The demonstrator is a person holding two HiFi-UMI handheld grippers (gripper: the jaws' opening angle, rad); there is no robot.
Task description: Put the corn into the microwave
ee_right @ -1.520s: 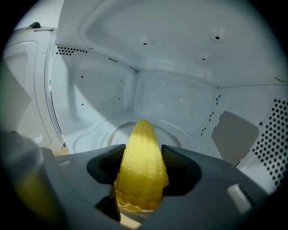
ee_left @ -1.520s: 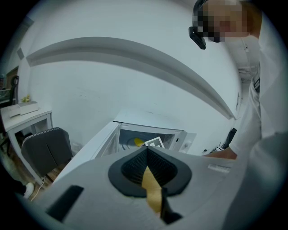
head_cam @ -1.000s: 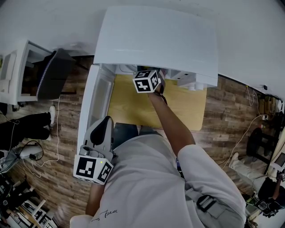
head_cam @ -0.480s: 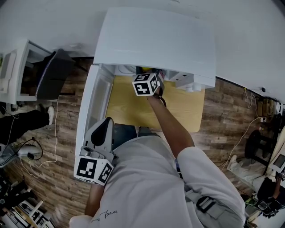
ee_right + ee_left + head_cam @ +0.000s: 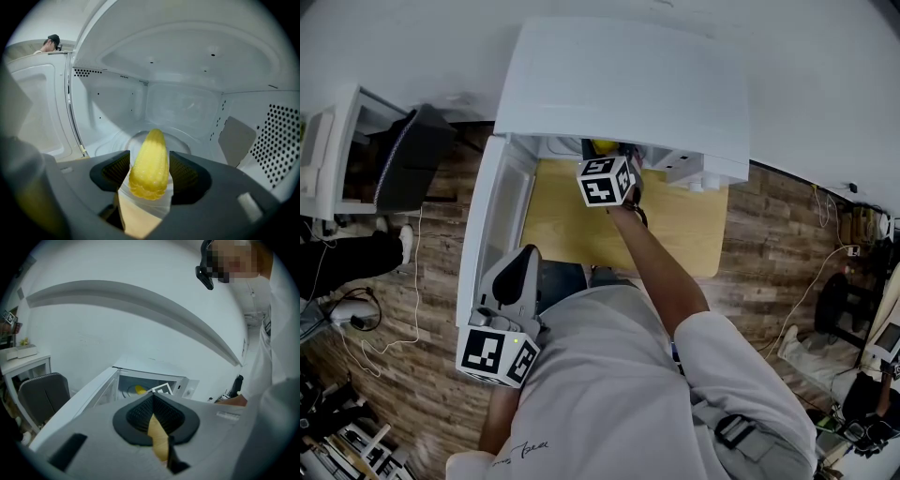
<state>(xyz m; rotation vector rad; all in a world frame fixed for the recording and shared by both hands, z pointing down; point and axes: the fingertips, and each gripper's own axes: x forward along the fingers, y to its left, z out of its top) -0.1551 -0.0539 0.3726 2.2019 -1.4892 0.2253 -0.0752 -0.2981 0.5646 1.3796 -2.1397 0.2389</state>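
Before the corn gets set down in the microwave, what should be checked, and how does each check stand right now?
1. The microwave door is open: ok, swung wide to the left.
2. The corn is gripped by the right tongs: ok, jaws closed on its sides.
3. The corn is inside the cavity: ok, its tip points over the turntable.
4. Nothing else lies on the turntable: ok in the part that shows.
5. The corn rests on the turntable: cannot tell.
6. The left tongs are out of the way: ok, shut, empty, low beside the person.
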